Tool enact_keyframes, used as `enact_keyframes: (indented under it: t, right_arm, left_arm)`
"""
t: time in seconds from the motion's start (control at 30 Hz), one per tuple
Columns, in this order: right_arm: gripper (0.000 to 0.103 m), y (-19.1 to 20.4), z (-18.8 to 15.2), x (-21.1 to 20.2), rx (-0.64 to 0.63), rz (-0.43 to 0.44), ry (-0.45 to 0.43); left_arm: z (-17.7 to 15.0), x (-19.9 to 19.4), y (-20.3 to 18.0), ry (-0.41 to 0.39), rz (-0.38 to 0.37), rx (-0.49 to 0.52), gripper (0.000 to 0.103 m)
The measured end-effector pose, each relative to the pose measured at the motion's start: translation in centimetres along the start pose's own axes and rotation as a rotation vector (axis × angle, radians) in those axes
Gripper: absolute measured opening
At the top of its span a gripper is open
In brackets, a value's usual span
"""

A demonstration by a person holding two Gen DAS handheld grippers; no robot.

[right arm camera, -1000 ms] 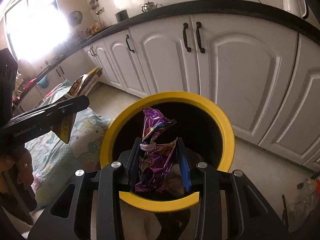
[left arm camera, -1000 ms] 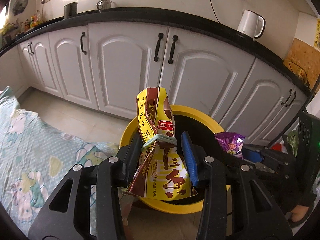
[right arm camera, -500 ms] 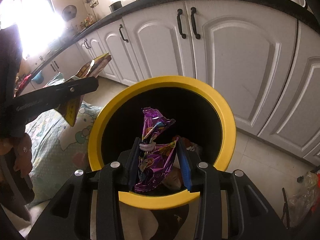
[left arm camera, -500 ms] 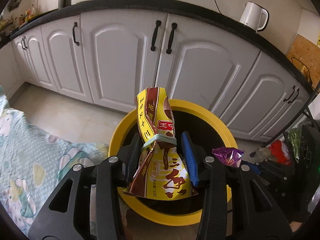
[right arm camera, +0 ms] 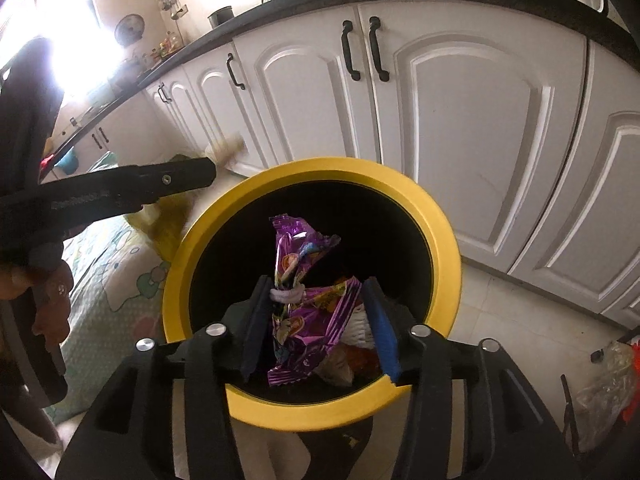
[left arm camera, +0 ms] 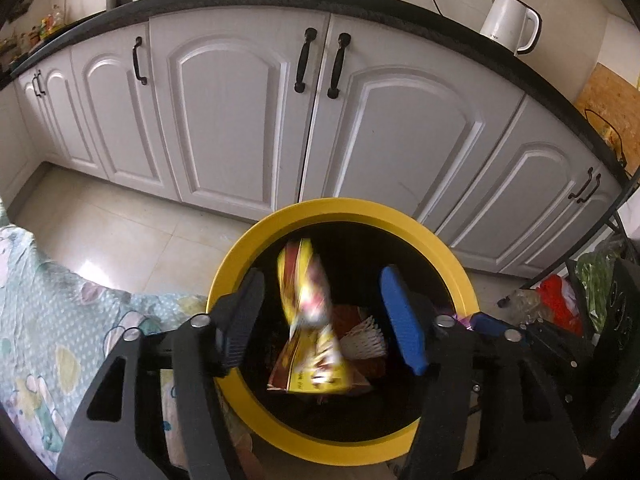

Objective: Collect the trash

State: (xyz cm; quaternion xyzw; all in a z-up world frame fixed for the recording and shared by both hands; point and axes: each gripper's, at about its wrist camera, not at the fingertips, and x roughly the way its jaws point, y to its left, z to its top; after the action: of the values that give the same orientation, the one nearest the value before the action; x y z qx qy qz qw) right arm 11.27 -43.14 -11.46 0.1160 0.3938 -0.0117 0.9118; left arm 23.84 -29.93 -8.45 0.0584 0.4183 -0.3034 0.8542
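Over a round bin with a yellow rim [left arm camera: 236,276] and a black inside, standing on a pale tiled kitchen floor, two hand-held grippers point downward. From the left wrist view, the left gripper [left arm camera: 322,300] has its jaws spread wide; they have just been opening, and neither pad touches anything. Between them, blurred and apart from both pads, a yellow and brown snack wrapper [left arm camera: 308,320] hangs inside the bin's mouth, above other rubbish: something white and pleated [left arm camera: 366,340] and some red scraps. From the right wrist view, the right gripper [right arm camera: 318,312] is partly open; its jaws have also just been opening. A crinkled purple foil wrapper [right arm camera: 308,312], tied round the middle with a white band, stands upright between them over the bin's opening. Its left edge lies against the black pad, while the blue pad [right arm camera: 380,328] stands clear of it, so it is no longer pinched. To the left of the bin lies a pale green dotted cloth with cartoon prints [left arm camera: 44,320]. Behind the bin runs a row of white cabinet doors [left arm camera: 228,120] with black handles under a dark countertop. A white electric kettle [left arm camera: 510,24] stands on that countertop at the right.
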Motion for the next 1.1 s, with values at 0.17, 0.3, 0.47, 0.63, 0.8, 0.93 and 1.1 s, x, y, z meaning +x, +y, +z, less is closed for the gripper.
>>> enact_keyframes:
  t: [0.17, 0.3, 0.47, 0.63, 0.8, 0.93, 1.1]
  right_arm:
    - [0.056, -0.4, 0.0, -0.5, 0.016, -0.012, -0.008]
    - [0.065, -0.6, -0.1, -1.2, 0.025, -0.026, -0.021]
    - [0.081, -0.5, 0.1, -2.7, 0.033, -0.042, -0.059]
    - [0.091, 0.4, 0.5, -4.3, 0.029, -0.044, -0.092]
    - [0.097, 2.4, 1.0, -5.7, -0.003, -0.027, -0.111]
    - [0.097, 4.2, 1.1, -6.7, -0.027, -0.006, -0.121]
    - [0.097, 7.3, 0.7, -8.3, -0.075, 0.012, -0.153]
  left_arm:
    - [-0.2, -0.7, 0.5, -0.002, 0.011, -0.016, 0.069]
    - [-0.5, -1.7, 0.9, -0.007, 0.023, -0.022, 0.083]
    - [-1.3, -3.9, 1.7, -0.025, 0.046, -0.044, 0.092]
    - [-2.3, -6.3, 2.6, -0.045, 0.083, -0.052, 0.092]
    - [-3.6, -9.3, 4.0, -0.078, 0.108, -0.081, 0.092]
    - [-4.7, -11.5, 5.2, -0.111, 0.133, -0.118, 0.092]
    - [-6.5, -14.5, 6.5, -0.148, 0.173, -0.150, 0.092]
